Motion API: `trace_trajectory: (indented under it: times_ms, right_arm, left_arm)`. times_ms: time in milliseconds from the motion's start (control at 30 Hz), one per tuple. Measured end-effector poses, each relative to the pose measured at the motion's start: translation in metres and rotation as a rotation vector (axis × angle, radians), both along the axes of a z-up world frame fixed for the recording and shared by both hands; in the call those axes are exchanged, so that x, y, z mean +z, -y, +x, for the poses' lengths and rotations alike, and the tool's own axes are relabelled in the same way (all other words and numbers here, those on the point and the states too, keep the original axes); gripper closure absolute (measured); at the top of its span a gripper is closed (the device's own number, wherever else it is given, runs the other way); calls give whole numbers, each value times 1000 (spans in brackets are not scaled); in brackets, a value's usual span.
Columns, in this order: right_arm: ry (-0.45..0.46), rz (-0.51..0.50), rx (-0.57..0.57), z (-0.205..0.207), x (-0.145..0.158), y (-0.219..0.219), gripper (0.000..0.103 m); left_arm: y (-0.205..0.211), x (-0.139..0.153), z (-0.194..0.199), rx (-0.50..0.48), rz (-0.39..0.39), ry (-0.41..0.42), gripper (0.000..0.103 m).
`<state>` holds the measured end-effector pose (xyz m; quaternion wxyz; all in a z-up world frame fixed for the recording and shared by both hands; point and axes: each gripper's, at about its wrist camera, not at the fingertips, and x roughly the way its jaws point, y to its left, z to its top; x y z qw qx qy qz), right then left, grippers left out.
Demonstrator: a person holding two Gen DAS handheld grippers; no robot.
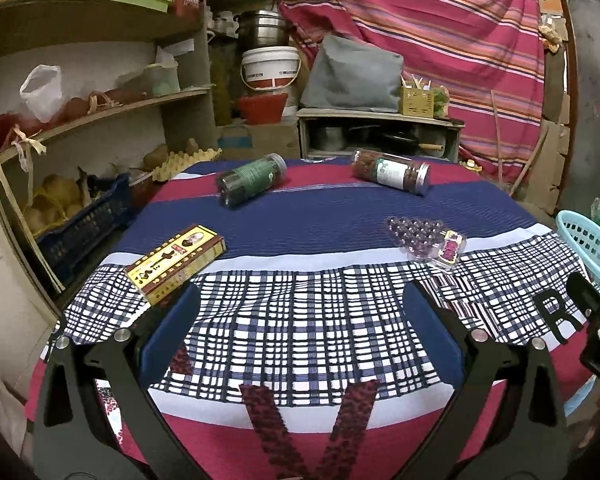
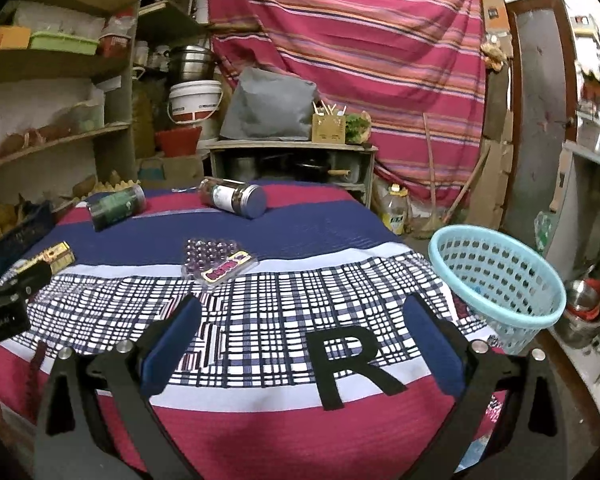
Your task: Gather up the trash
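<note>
On the cloth-covered table lie a yellow and brown box at near left, a dark jar with a green label, a clear jar with a silver lid and a clear blister pack with a pink label. The right wrist view shows the box, the green-label jar, the silver-lid jar and the blister pack. A light blue basket stands at the table's right edge. My left gripper is open and empty. My right gripper is open and empty over the near cloth.
Wooden shelves with bags and a blue crate stand to the left. A low stand with pots, buckets and a striped hanging cloth are behind the table. A black letter R marks the cloth.
</note>
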<state>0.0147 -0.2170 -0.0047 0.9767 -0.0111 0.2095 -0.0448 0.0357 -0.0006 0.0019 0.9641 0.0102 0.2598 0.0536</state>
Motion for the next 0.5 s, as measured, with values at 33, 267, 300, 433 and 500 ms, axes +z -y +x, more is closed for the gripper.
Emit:
trace_trajectory:
  times_ms: [33,267,300,433,500]
  right_arm:
    - [4,-5,1,0,0,-1,5]
    - [11,5,4,0,2,0,5]
    - [12,5,4,0,2,0,5]
    - [6,5,9,1,1,-1,5]
    - [4,6,10,1,1,-2,5]
  left_arm:
    - [1,-1,0,3,6,4,5]
    - [1,-4,0,-2,-16,0,5]
    - [1,-5,1,-2,-17,-1,5]
    - [4,-5,0,-14,-16,1,5]
    - [6,-6,-1,-25,-9,2,5]
